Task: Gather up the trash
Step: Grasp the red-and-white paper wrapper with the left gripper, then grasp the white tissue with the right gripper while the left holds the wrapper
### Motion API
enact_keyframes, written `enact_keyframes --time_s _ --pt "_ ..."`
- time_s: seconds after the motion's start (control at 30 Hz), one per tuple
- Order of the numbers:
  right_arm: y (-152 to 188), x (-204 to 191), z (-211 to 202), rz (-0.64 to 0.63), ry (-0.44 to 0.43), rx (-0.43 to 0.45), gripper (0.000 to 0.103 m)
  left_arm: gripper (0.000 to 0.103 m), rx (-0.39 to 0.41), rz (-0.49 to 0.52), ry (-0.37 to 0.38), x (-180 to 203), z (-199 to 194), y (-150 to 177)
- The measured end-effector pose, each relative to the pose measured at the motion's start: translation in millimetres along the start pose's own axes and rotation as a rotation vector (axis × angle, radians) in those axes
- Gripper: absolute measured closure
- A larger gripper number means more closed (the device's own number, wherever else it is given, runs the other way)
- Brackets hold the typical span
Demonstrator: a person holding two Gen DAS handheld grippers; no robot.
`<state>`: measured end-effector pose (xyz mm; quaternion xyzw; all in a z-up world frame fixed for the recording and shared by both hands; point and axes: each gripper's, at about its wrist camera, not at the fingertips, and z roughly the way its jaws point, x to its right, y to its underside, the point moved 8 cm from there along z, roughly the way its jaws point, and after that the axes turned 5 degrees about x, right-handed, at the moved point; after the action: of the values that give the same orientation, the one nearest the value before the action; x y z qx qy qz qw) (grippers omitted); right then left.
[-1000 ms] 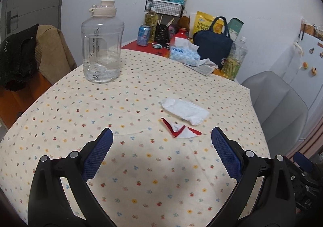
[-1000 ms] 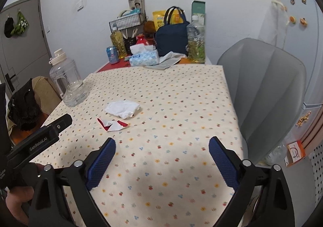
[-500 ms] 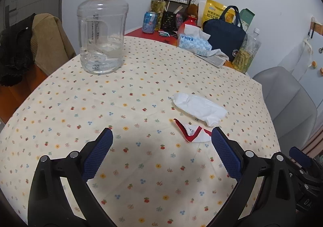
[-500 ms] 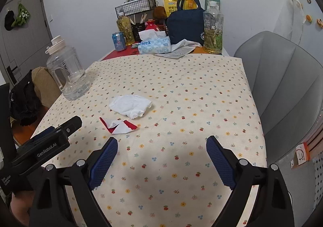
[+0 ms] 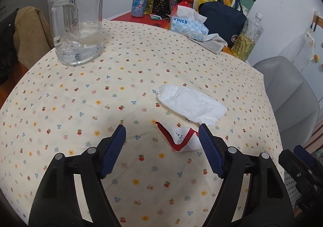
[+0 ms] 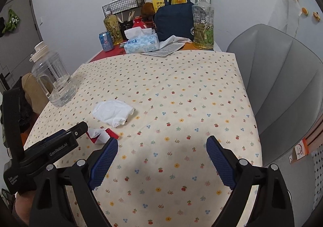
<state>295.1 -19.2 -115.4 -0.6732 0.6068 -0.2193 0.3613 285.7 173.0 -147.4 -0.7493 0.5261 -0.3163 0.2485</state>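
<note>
A red-and-white wrapper scrap point(image 5: 179, 138) lies on the flowered tablecloth point(image 5: 80, 106). My left gripper point(image 5: 162, 140) hovers over it, its jaws closing, with the wrapper between the blue pads but not pressed by them. Just beyond lies a crumpled white tissue point(image 5: 191, 104). In the right wrist view the same wrapper point(image 6: 101, 135) and tissue point(image 6: 113, 112) lie to the left, and the left gripper's black body point(image 6: 54, 148) partly covers the wrapper. My right gripper point(image 6: 162, 148) stands open over bare cloth, holding nothing.
A large clear water jug point(image 5: 76, 17) stands at the far left. The table's back holds a tissue box point(image 5: 187, 27), a soda can point(image 5: 139, 6), bottles point(image 5: 248, 39), a navy bag point(image 5: 224, 19) and a wire rack. A grey chair point(image 6: 282, 89) stands at the right edge.
Both grippers moved forward and lower over the table. The left gripper's jaws narrowed and now flank the red-and-white wrapper, which earlier lay ahead of them.
</note>
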Motion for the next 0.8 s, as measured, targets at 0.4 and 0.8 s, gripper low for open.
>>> enact_keyframes --time_s 0.4,0.8 --pt "-3 -3 17 -0.021 0.018 -0.017 0.016 0.089 -0.11 0.001 0.021 6 34 16" --pt "-11 -40 35 -0.073 -0.024 -0.029 0.017 0.1 -0.003 -0.046 -0.053 -37 -1 -13"
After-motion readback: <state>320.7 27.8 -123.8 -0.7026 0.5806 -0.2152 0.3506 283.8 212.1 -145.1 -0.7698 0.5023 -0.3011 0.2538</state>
